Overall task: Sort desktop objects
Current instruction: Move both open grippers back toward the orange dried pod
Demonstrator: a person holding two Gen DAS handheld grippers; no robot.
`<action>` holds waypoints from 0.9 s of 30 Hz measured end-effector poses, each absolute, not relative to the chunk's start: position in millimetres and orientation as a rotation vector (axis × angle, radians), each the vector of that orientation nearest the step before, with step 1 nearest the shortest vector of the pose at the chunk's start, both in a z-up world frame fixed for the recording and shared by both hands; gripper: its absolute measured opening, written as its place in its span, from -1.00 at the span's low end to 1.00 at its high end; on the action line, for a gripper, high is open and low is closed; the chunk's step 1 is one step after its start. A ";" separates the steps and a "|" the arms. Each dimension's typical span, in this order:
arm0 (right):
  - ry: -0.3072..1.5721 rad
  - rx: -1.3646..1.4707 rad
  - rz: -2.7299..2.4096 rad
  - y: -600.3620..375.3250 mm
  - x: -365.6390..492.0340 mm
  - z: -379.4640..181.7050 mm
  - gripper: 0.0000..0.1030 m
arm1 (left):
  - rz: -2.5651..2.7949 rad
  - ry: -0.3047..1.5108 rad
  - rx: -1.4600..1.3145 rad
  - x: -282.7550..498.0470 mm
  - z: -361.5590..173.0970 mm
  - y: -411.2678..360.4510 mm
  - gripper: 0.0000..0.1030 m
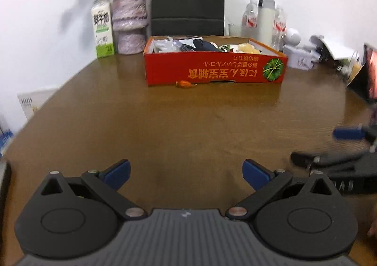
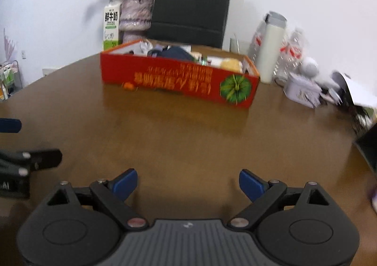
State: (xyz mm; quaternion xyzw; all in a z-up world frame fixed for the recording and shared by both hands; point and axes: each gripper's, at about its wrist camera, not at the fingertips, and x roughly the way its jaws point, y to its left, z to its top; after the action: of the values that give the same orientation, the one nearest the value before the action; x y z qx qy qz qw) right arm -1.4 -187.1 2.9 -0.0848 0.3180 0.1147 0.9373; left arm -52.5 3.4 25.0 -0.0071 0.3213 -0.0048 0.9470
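Both pairs of jaws stand wide apart with only bare wood between them: the left gripper low in its frame, the right gripper likewise, each over the brown table. The one loose thing left on the tabletop is a small orange object, centre of the left view, lying just against the front wall of the red cardboard box; it looks light and perhaps soft, though blur hides what it is, so a gentle pinch across its middle seems best. The box, in the upper middle of both views, already holds a jumble: something dark blue, crumpled white wrapping, a pale yellow lump and green leaves.
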 end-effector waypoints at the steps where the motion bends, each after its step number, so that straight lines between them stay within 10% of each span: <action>1: 0.657 -0.145 0.244 -187.2 -12.1 2.0 0.81 | -0.011 0.658 -0.037 -58.2 24.2 6.4 1.00; 16: 0.619 -0.024 0.259 -204.7 -65.4 8.2 0.81 | -0.004 0.676 -0.077 -71.1 16.5 11.9 1.00; 27: 0.634 0.020 0.314 -204.3 72.0 24.3 0.77 | -0.097 0.569 0.035 99.2 28.1 5.2 0.91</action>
State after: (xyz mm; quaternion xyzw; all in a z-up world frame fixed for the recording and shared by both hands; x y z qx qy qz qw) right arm 72.0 -204.3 24.3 0.0100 0.3106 0.1536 0.9380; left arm 99.2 5.2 28.1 0.0173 0.2803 -0.0479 0.9585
